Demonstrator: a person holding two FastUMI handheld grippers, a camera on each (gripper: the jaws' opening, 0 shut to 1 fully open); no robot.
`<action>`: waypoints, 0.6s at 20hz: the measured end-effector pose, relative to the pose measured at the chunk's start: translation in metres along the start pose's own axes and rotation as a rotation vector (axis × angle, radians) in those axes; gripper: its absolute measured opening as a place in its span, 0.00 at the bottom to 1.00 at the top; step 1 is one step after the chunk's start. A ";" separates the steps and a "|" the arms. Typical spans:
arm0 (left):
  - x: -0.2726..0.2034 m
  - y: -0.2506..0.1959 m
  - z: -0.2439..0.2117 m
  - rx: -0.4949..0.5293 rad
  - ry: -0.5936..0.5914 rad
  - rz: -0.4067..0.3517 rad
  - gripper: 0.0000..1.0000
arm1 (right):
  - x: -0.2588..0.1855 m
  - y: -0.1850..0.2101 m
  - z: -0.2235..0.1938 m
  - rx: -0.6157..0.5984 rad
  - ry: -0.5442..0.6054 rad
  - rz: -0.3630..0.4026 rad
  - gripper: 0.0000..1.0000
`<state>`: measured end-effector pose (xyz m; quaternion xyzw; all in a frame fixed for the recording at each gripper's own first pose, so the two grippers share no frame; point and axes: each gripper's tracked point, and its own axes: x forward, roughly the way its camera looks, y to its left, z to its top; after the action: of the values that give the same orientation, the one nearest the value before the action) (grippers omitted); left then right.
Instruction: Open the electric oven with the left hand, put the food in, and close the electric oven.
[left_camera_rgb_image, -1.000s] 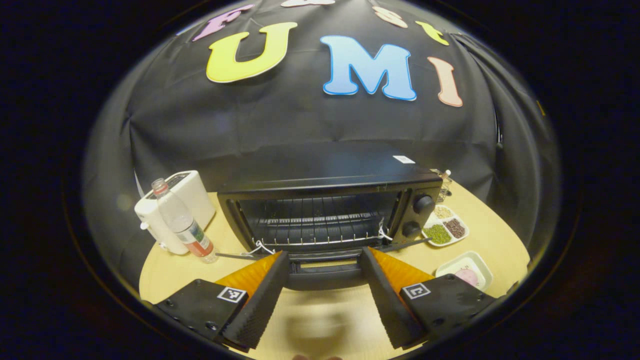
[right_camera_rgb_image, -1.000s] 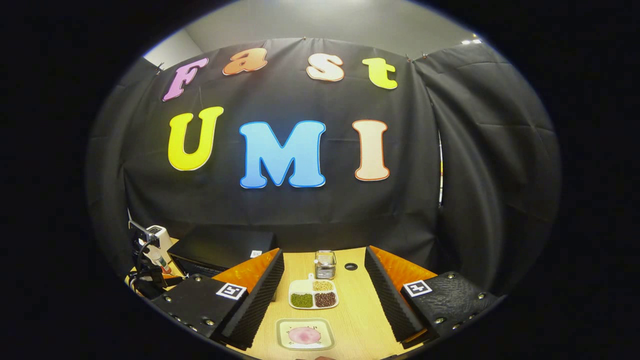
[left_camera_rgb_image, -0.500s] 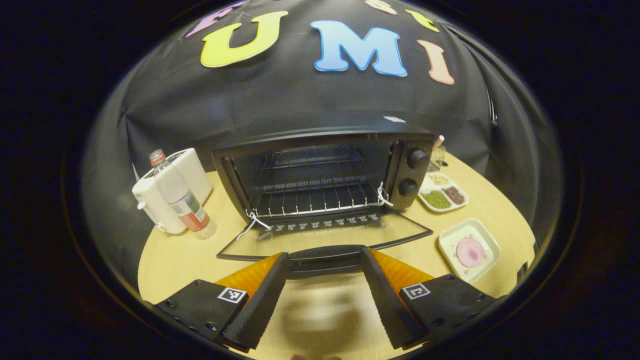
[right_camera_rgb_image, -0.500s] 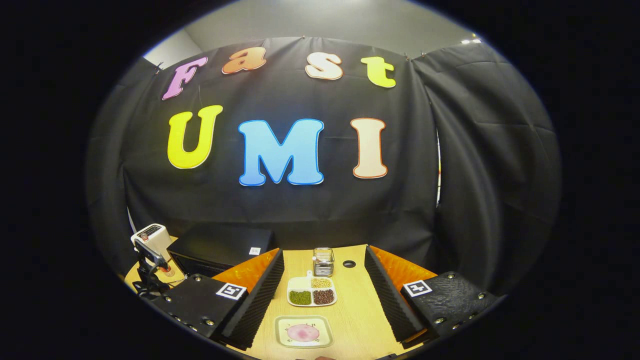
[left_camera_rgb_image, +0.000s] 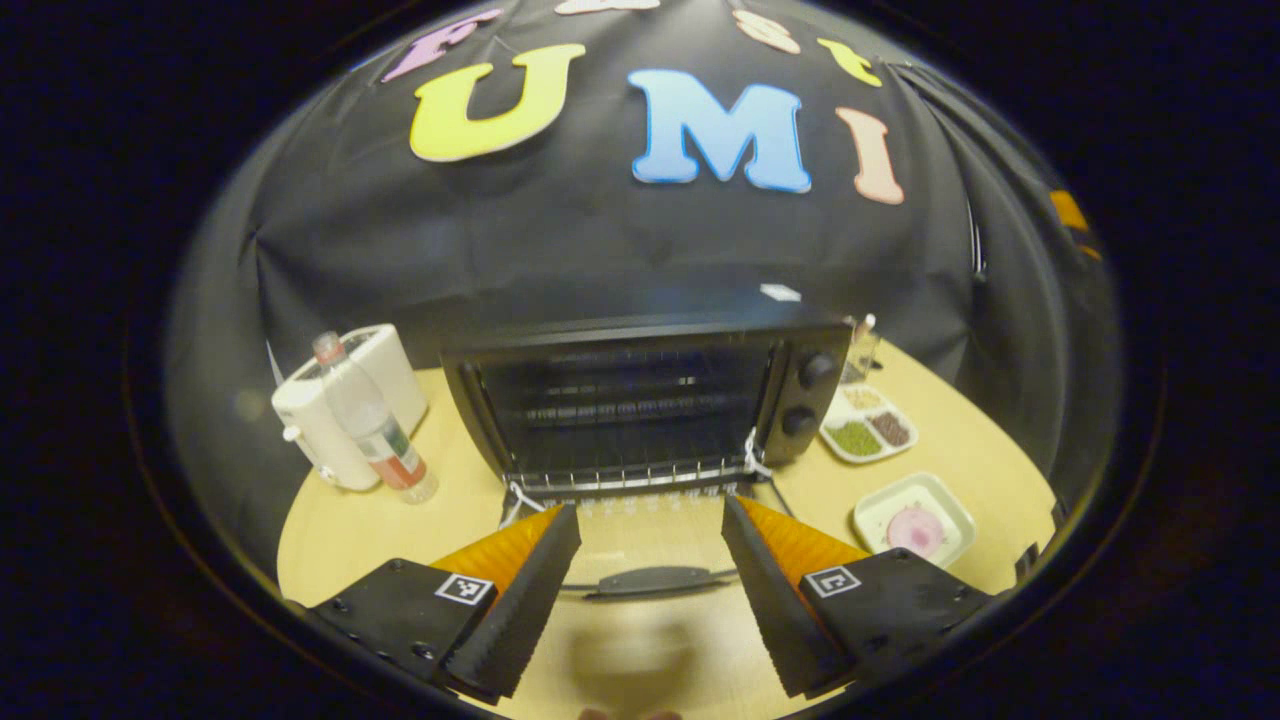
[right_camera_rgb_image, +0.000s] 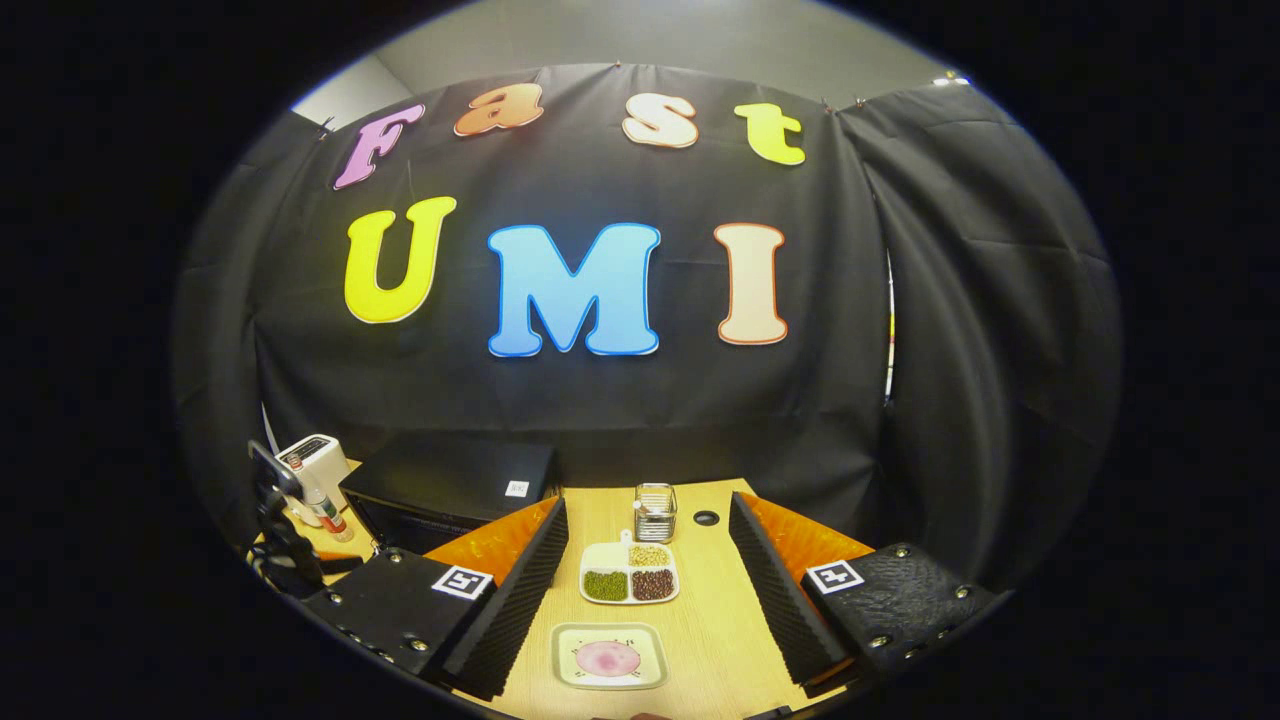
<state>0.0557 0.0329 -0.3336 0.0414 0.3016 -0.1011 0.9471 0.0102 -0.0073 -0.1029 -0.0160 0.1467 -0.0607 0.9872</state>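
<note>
The oven (left_camera_rgb_image: 640, 400) stands at the table's (left_camera_rgb_image: 340, 530) back edge, its door (left_camera_rgb_image: 650, 560) folded flat, handle between the left gripper's (left_camera_rgb_image: 650, 590) 2 spread, empty fingers. The food dish (right_camera_rgb_image: 609, 657) lies between the right gripper's (right_camera_rgb_image: 650, 600) parted, empty fingers.

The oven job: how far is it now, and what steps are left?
Done: the oven stands open, its door folded down flat on the table. In hand: nothing; the left gripper is open above the door handle, and the right gripper is open above the pink food on its plate. Left: load the food, then close the door.
</note>
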 end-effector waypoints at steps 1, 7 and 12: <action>-0.010 0.002 0.027 -0.005 -0.060 0.003 0.97 | 0.005 0.000 -0.007 0.008 0.028 0.023 0.98; -0.091 0.015 0.143 -0.064 -0.332 0.018 1.00 | 0.036 -0.007 -0.071 0.094 0.275 0.137 0.98; -0.145 0.025 0.189 -0.084 -0.467 0.033 1.00 | 0.047 -0.011 -0.138 0.224 0.554 0.203 0.98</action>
<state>0.0521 0.0548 -0.0949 -0.0175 0.0777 -0.0799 0.9936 0.0133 -0.0256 -0.2476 0.1247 0.4033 0.0203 0.9063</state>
